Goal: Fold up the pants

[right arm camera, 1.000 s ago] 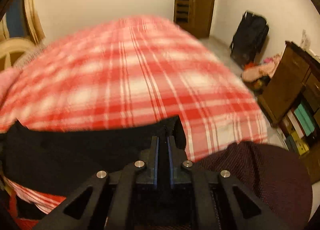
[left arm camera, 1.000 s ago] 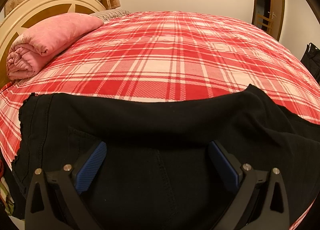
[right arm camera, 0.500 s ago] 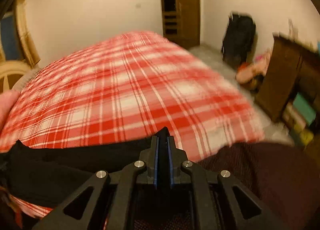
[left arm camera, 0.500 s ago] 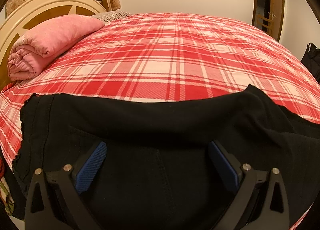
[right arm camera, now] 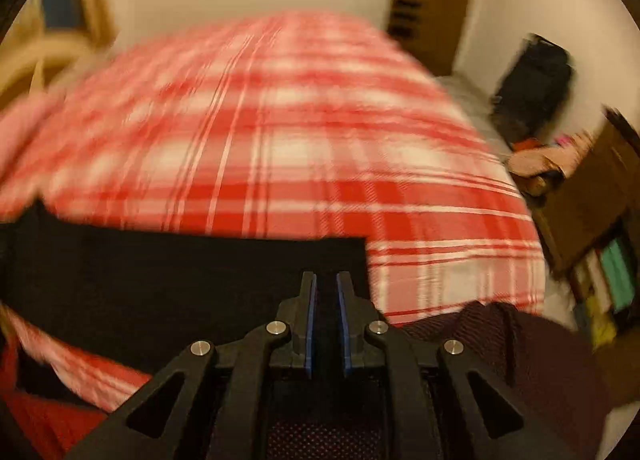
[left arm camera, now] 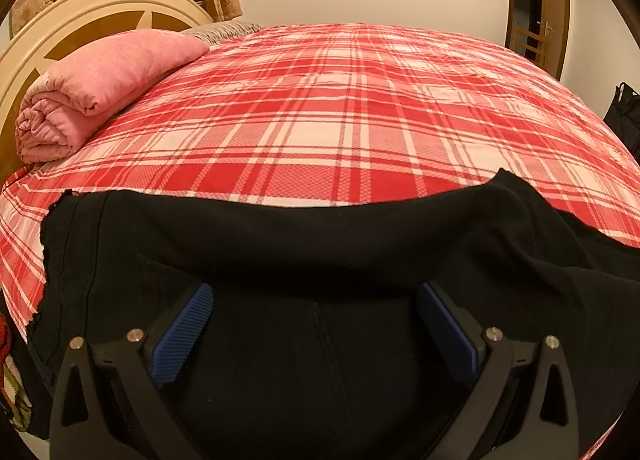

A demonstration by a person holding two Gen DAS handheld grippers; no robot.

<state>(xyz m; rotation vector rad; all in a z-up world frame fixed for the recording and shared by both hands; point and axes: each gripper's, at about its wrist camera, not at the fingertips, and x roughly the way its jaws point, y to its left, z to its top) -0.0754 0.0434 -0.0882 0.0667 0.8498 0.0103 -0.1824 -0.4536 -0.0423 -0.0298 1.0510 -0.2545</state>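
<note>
Black pants (left arm camera: 320,244) lie across the near edge of a bed with a red and white plaid cover (left arm camera: 340,120). My left gripper (left arm camera: 316,292) hangs over the pants, its blue pads wide apart and gripping nothing. In the blurred right wrist view the pants (right arm camera: 168,280) form a flat black band with a squared end. My right gripper (right arm camera: 326,280) sits at that end with dark cloth between its narrow blue pads; the jaws are just opening.
A rolled pink blanket (left arm camera: 92,92) leans on the cream headboard (left arm camera: 80,24) at the far left. Dark maroon cloth (right arm camera: 520,360) fills the right view's lower right. A wooden cabinet (right arm camera: 600,212) and a black bag (right arm camera: 532,84) stand beyond the bed.
The right gripper has dropped toward the bed and rolled, bringing the pants' end down flat on the cover. Its pads stand slightly further apart. The left gripper has stayed still.
</note>
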